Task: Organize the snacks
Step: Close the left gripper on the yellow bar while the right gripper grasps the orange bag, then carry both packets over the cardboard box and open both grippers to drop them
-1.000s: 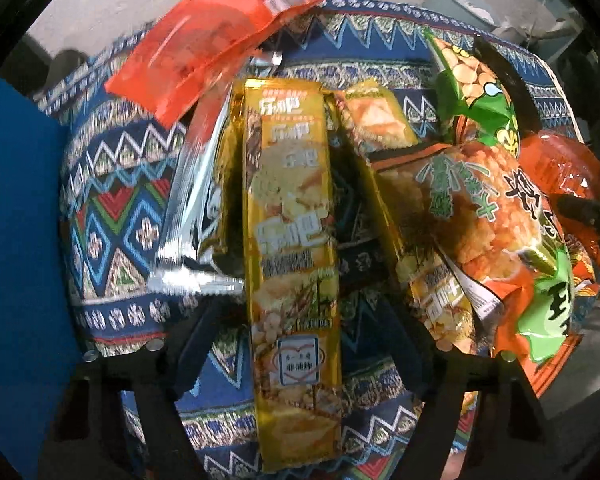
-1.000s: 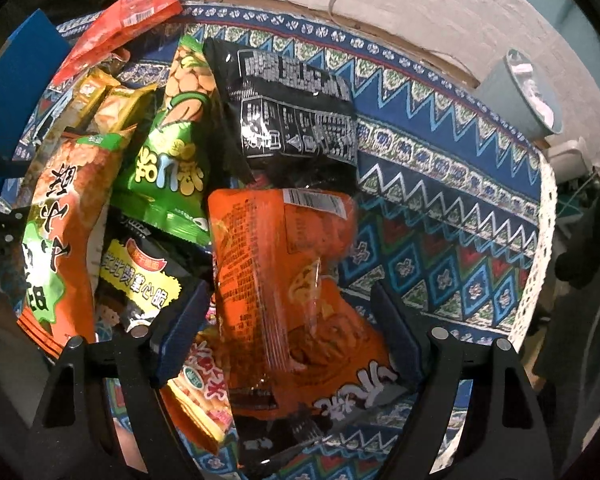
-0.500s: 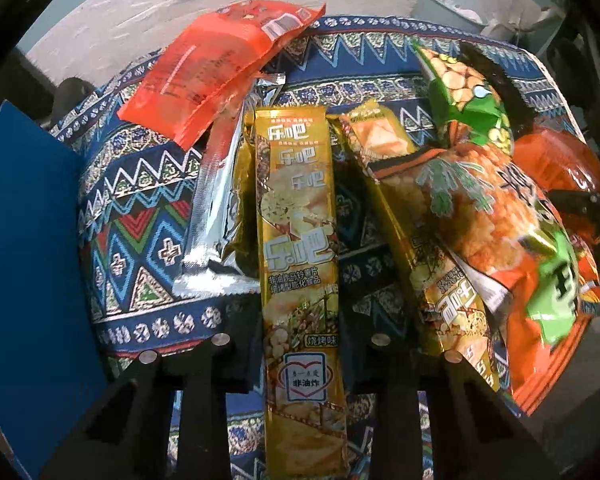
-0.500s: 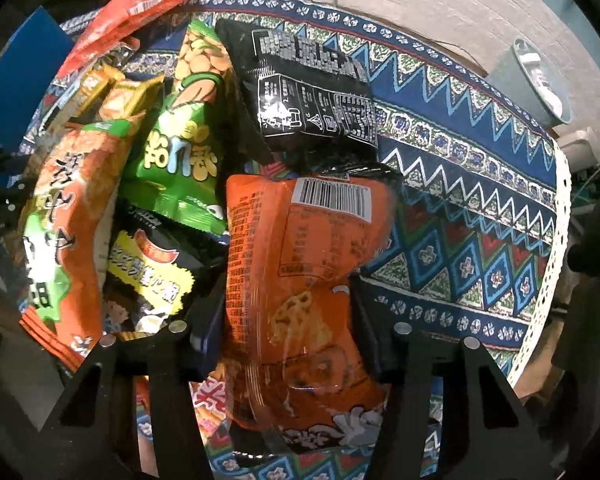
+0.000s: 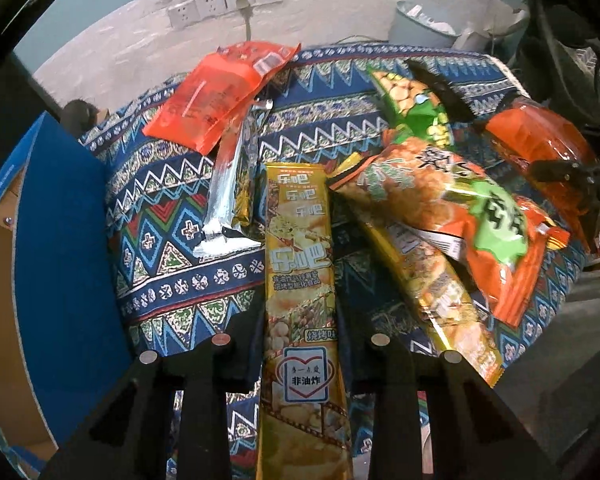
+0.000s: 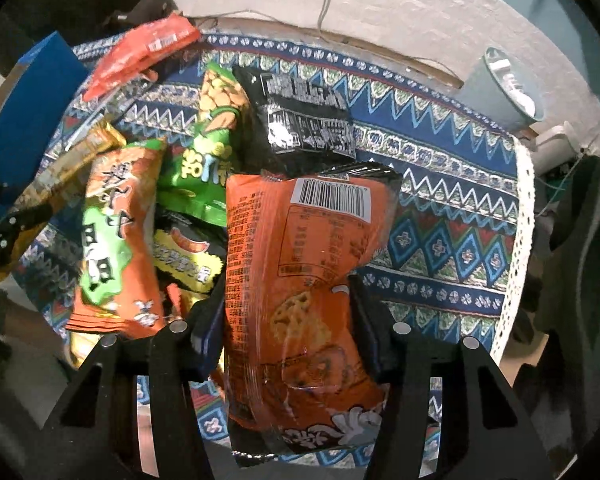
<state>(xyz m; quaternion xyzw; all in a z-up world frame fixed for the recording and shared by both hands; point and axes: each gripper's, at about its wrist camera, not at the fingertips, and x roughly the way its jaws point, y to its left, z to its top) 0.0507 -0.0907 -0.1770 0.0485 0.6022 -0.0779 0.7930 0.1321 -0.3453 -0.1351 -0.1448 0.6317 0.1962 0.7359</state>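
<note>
I have the long yellow snack pack (image 5: 300, 264) clamped in my left gripper (image 5: 298, 322) and the orange bag (image 6: 296, 276) clamped in my right gripper (image 6: 286, 312), both over the near edge of the patterned tablecloth (image 6: 440, 208). I judge the sorting barely begun: the other packs lie heaped mid-table. The blue box (image 5: 56, 232) stands open at the left, free cloth lies right, and the lace edge (image 6: 520, 240) drops off there

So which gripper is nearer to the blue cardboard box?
Left. The left gripper is right beside the blue cardboard box; the right gripper is across the snack pile.
</note>
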